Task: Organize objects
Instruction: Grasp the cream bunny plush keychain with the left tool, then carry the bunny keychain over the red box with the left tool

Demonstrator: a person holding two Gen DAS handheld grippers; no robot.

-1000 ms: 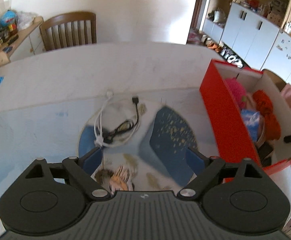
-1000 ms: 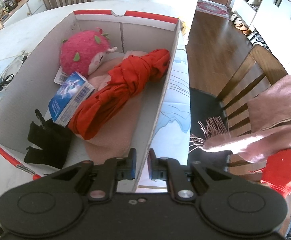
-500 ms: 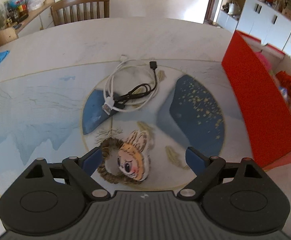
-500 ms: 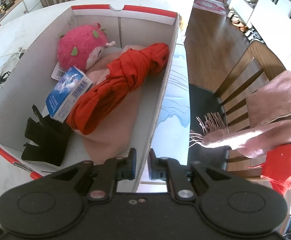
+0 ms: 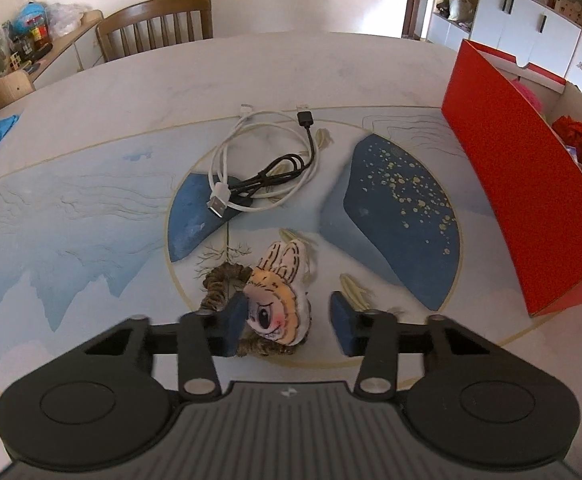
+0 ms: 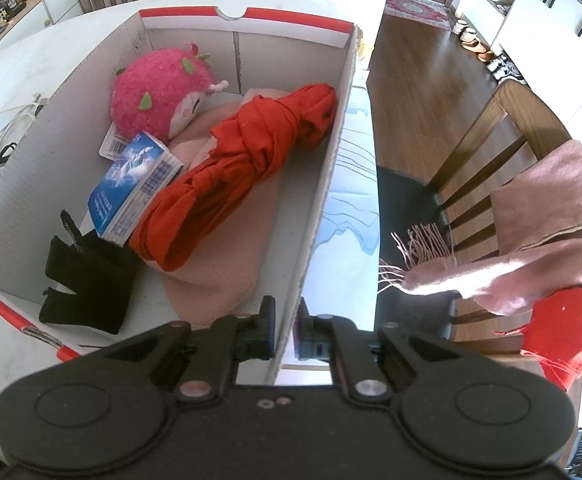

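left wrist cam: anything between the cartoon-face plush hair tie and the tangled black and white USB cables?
Nothing: in the left wrist view only bare painted tabletop separates the hair tie from the cables.

I see a wooden chair point(image 5: 159, 20) behind the table, a cluttered sideboard point(image 5: 31, 52) at left, white cabinets point(image 5: 531, 36), a pink fringed scarf point(image 6: 531, 240) draped over my nearer chair point(image 6: 503, 128), shoes point(image 6: 475, 40) on the wood floor.
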